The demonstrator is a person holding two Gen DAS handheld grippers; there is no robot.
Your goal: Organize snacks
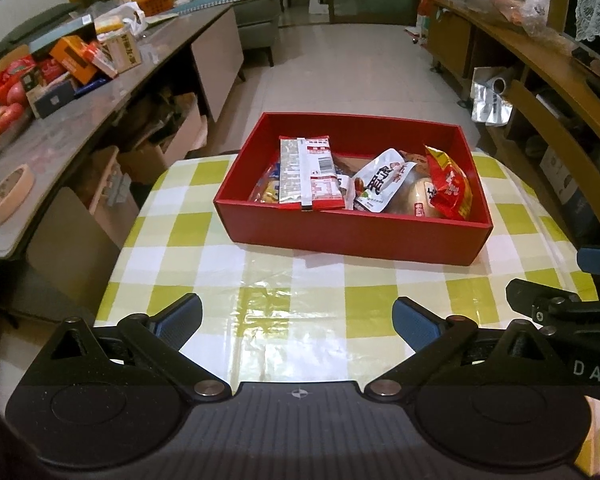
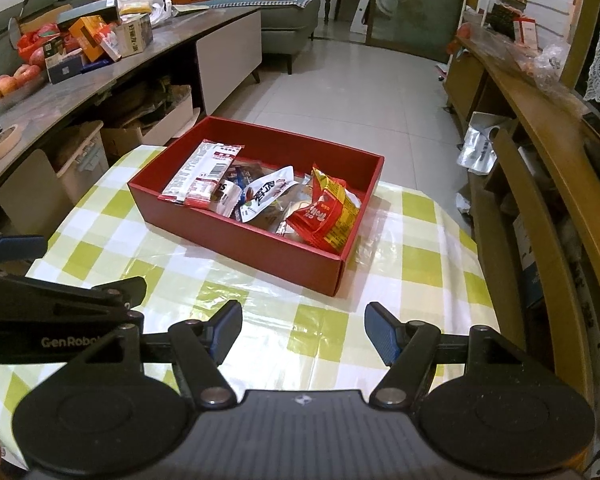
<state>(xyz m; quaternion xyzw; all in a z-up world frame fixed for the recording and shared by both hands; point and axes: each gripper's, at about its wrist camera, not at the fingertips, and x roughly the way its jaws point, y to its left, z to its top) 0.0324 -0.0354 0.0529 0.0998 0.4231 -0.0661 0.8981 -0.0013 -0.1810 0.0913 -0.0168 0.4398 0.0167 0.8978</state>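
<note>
A red box [image 1: 356,236] [image 2: 236,236] sits at the far end of a table with a green-and-white checked cloth [image 1: 204,248] [image 2: 400,280]. It holds several snack packets: a long red-and-white packet [image 1: 308,172] [image 2: 204,172], a white packet [image 1: 380,180] [image 2: 266,194] and a red-and-yellow bag [image 1: 450,186] [image 2: 328,212]. My left gripper [image 1: 298,322] is open over the near cloth, nothing between its fingers. My right gripper [image 2: 303,334] is also open and holds nothing. Each gripper shows at the edge of the other's view, the right one [image 1: 596,264] and the left one [image 2: 20,246].
A long grey counter [image 1: 112,92] [image 2: 100,60] on the left carries boxes, apples [image 2: 8,82] and a roll of tape [image 1: 6,194]. Cardboard boxes stand under it. A wooden shelf unit [image 1: 548,92] [image 2: 540,152] runs along the right. Tiled floor lies beyond the table.
</note>
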